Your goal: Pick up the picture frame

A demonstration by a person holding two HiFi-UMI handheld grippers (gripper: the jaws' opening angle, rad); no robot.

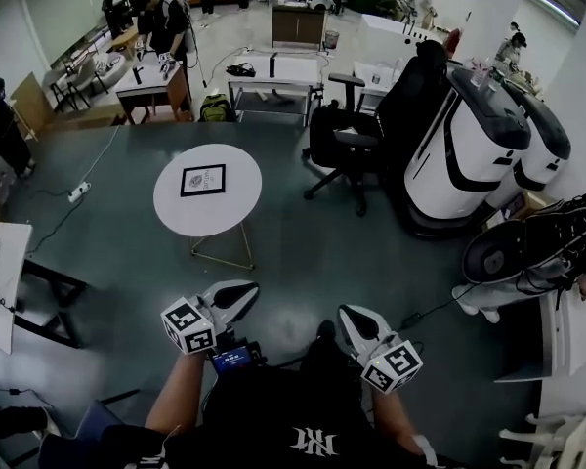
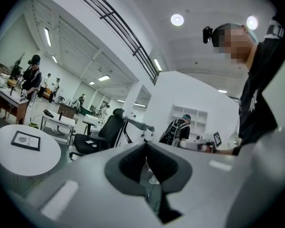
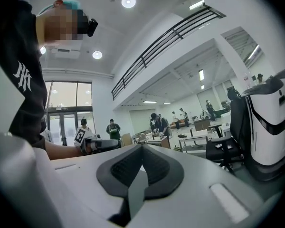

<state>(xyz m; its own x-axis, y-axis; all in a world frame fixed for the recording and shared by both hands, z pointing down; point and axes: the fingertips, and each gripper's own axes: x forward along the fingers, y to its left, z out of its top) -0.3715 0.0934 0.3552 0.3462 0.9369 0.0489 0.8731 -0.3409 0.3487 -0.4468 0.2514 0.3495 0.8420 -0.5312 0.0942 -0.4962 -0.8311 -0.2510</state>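
Note:
A black picture frame (image 1: 203, 180) lies flat on a round white table (image 1: 232, 208) some way ahead of me on the dark green floor. My left gripper (image 1: 240, 295) is held low near my body, shut and empty, pointing level toward the table. My right gripper (image 1: 351, 318) is beside it, also shut with nothing in it. In the left gripper view the picture frame (image 2: 25, 140) and the table (image 2: 9, 163) sit far off at the lower left, beyond the closed left gripper (image 2: 146, 148). The right gripper view shows the closed right gripper (image 3: 141, 152) and the left gripper (image 3: 96, 144) alongside.
A black office chair (image 1: 348, 143) stands right of the table, with two large white machines (image 1: 472, 154) beyond it. Desks (image 1: 273, 74) and several people fill the back of the room. A power strip (image 1: 78, 192) lies on the floor at left; a white desk (image 1: 2, 281) is at the left edge.

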